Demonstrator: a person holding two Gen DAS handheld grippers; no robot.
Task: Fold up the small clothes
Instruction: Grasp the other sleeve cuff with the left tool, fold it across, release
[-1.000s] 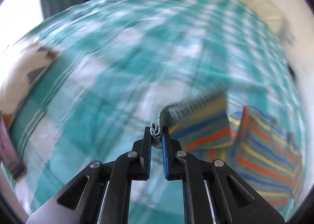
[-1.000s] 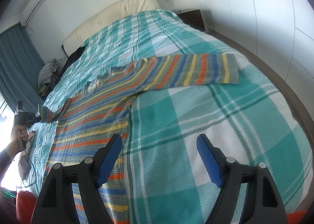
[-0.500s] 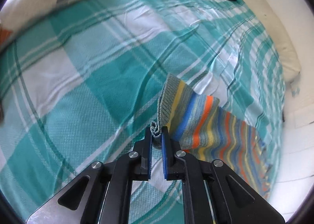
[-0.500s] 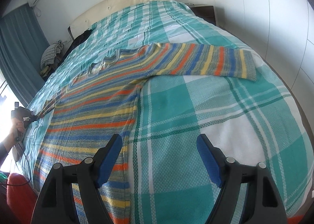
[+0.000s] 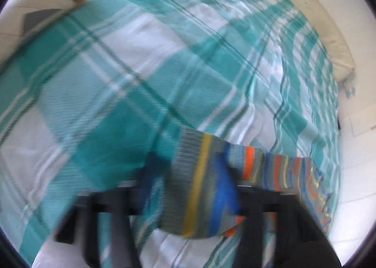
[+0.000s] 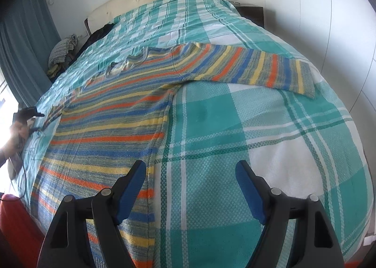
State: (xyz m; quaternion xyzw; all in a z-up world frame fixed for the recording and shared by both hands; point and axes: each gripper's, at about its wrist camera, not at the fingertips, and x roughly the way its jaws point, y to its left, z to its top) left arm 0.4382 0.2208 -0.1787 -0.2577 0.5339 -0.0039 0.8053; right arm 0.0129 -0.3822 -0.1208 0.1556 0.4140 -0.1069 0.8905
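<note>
Sweater flat, right gripper hovering, fingers apart

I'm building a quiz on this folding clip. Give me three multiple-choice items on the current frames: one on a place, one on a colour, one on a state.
1. Where does the sweater lie?
A. on the bed
B. on a chair
C. on the floor

2. What colour is the bedspread check?
A. red and black
B. teal and white
C. plain grey

3. How is the right gripper?
A. shut on a sleeve
B. shut on nothing
C. open

Answers: 1 A, the sweater is spread flat on the bed. 2 B, teal and white squares show in both views. 3 C, the blue pads stand wide apart, holding nothing.
</note>
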